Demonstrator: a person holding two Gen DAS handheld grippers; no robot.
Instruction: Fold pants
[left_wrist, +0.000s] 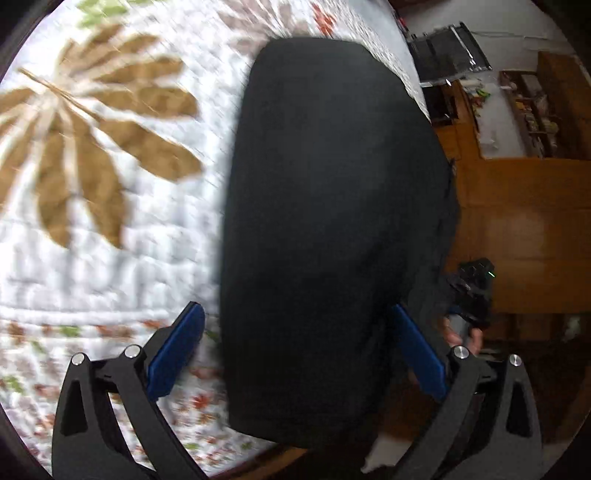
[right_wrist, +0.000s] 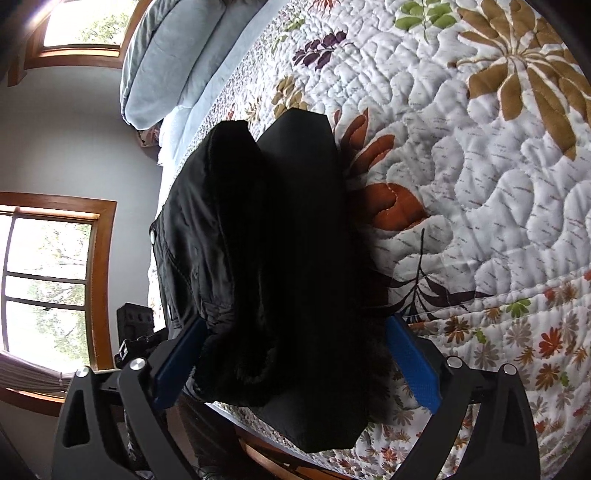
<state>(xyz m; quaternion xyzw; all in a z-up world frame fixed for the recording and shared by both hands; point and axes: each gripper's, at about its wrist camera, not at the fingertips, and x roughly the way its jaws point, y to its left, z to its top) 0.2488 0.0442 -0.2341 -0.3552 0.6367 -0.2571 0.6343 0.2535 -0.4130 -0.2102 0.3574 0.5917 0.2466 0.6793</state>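
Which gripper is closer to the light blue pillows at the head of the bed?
Right, as a judgement. The right gripper looks along the black pants toward the pillows beyond them. The left gripper faces the floor side, with no pillows in view.

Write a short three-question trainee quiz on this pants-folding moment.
1. True or false: the black pants lie on a quilted floral bedspread.
2. In the right wrist view, what lies past the pants at the head of the bed? A) pale blue pillow B) laundry basket C) lamp
3. Fill in: both the left gripper and the right gripper have their blue fingers spread ____ around the cloth.

Key: 1 true; 2 A, the pillow; 3 open.
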